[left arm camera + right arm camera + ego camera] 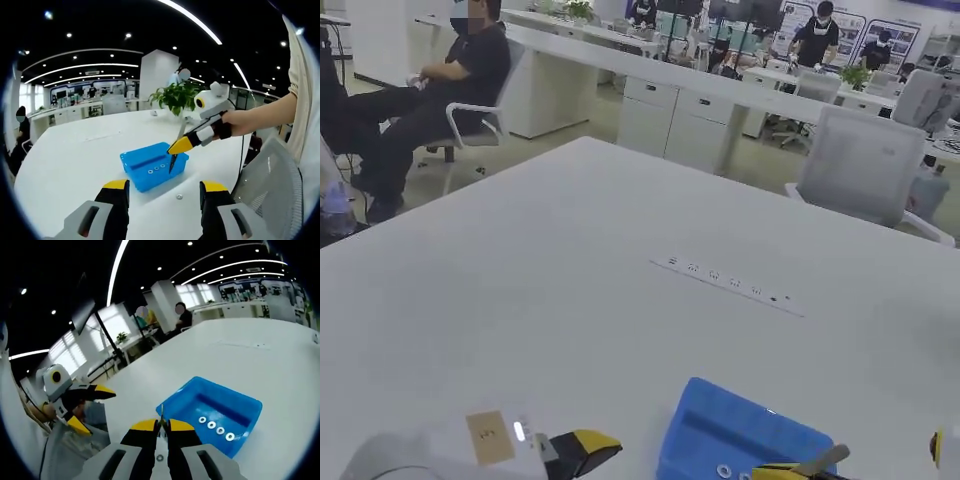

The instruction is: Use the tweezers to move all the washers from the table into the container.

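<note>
- Right gripper [162, 426]: clamping narrow on the thin metal tweezers [162, 416], with the yellow-tipped jaws almost touching.
- Left gripper [166, 186]: gaping wide, gripping nothing, hovering over the white table [75, 165] just short of the blue rectangular plastic container [142, 182].
- Finding writing only as faint marks on a tan sticker [490, 437] on a gripper body low in the head view, too small to read.
- Passing over a white power strip [730, 283] lying flat mid-table, with its markings too small to read.
- Seeing the tweezers in the left gripper view standing close to upright, leaning slightly, long axis running top to bottom, tips pointing down inside the container.
- Seeing them in the right gripper view running straight ahead along the jaws, tips aiming towards the container's near corner.
- Counting four small silver ring washers [211, 424] lying flat in one straight row on the container floor, near one another but apart.
- Counting one loose washer [179, 197] lying on the table outside, near the container's front wall.
- Counting one container, one pair of tweezers and two grippers.
</note>
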